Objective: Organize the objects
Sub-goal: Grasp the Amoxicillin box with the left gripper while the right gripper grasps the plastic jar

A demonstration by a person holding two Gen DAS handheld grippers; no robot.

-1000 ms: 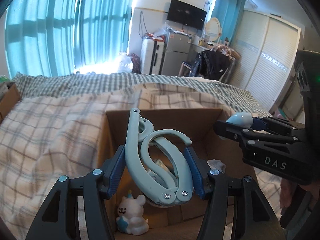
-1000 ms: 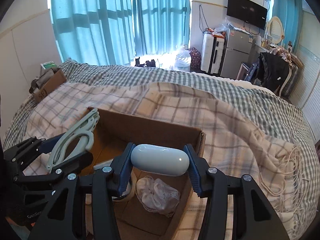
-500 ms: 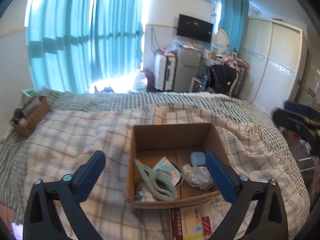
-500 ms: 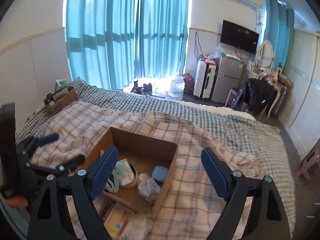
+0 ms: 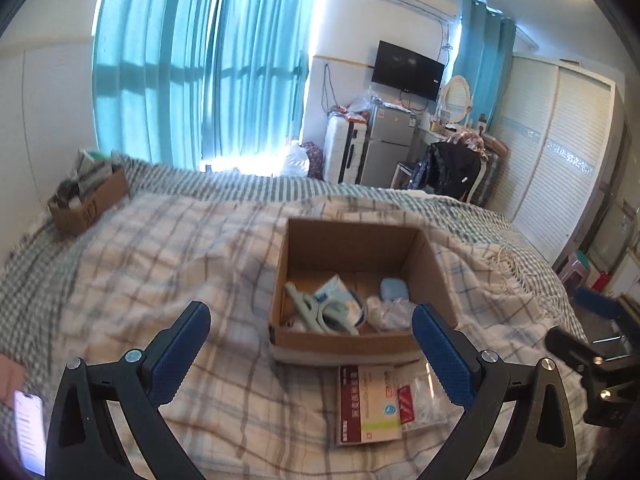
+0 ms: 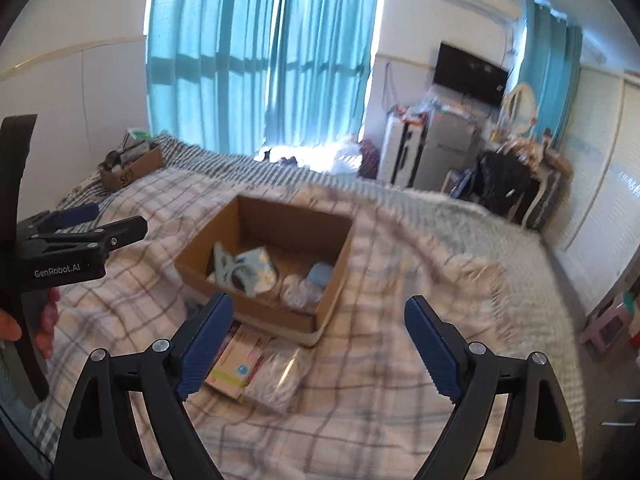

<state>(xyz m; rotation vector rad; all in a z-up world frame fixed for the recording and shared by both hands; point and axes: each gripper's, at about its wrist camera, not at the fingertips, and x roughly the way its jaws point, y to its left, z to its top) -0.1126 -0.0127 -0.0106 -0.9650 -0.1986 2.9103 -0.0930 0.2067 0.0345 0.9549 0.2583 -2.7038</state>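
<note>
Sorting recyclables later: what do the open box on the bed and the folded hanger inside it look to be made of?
The box looks like plain brown corrugated cardboard: matte, with raw cut edges and folded walls. The hanger looks like moulded plastic, pale grey-green with a smooth, slightly glossy surface; blur leaves the finish uncertain.

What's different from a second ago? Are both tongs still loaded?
No. The left tongs let go of the pale green folding hanger, and the right tongs let go of the light blue case. Both items now lie in the cardboard box. Both tongs opened wide and pulled back from the box. The box, the medicine packet in front of it and the plaid blanket stayed put.
</note>
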